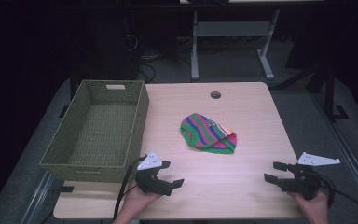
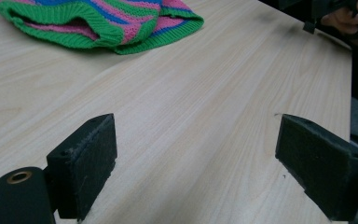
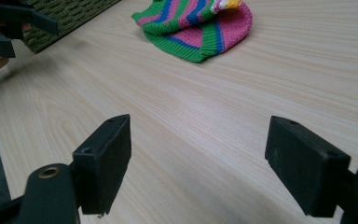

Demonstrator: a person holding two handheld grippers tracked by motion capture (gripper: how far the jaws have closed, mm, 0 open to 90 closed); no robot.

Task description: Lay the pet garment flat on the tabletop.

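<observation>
A knitted hat (image 1: 208, 133) striped in green, pink and blue lies flat near the middle of the wooden table (image 1: 242, 107). An empty olive woven basket (image 1: 100, 130) stands at the table's left side. My left gripper (image 1: 171, 174) rests near the front edge, just right of the basket's near corner, jaws wide open with nothing between them. At the front right my right gripper (image 1: 275, 171) is likewise open and empty. The hat (image 2: 102, 23) sits far ahead in the left gripper view, and the hat (image 3: 198, 25) also lies ahead in the right gripper view.
A round cable hole (image 1: 215, 94) is set near the table's far edge. Beyond the table stand the legs of another desk (image 1: 195, 46) with cables on the floor. Bare wood separates the two grippers from the hat.
</observation>
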